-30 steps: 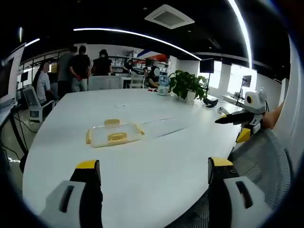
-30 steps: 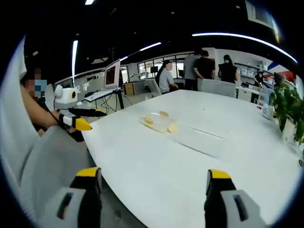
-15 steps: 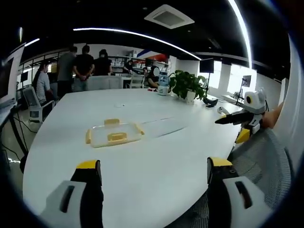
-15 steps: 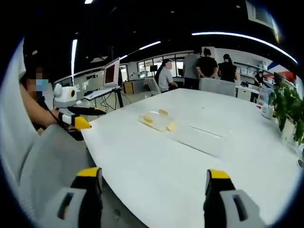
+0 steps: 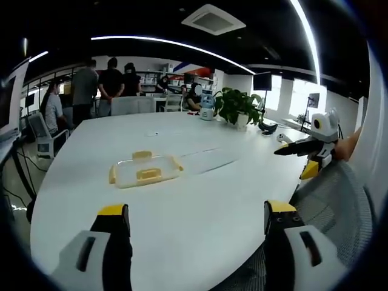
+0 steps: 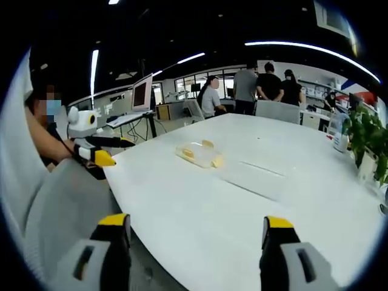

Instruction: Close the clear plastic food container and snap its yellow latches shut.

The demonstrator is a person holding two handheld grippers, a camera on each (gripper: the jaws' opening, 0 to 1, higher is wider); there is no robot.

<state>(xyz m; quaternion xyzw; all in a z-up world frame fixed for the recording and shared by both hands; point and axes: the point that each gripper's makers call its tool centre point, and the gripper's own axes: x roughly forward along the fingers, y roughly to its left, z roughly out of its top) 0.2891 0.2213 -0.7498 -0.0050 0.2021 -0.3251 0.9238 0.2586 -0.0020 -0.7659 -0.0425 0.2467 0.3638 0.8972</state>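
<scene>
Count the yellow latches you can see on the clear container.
3 in the left gripper view: left end, far side, right end. A fourth yellow piece lies in the container; others may be hidden.

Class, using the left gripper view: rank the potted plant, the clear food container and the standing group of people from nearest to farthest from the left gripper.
1. clear food container, mid-table, just ahead of the left gripper.
2. potted plant, far table edge, right.
3. group of people, beyond the table, left.

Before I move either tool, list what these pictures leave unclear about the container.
- Container, left gripper view: too small and clear to tell whether a lid sits on it.
- Yellow latches, right gripper view: too small to tell open from snapped.
- Flat clear sheet beside it: faint against the white table; cannot confirm it is the lid.
</scene>
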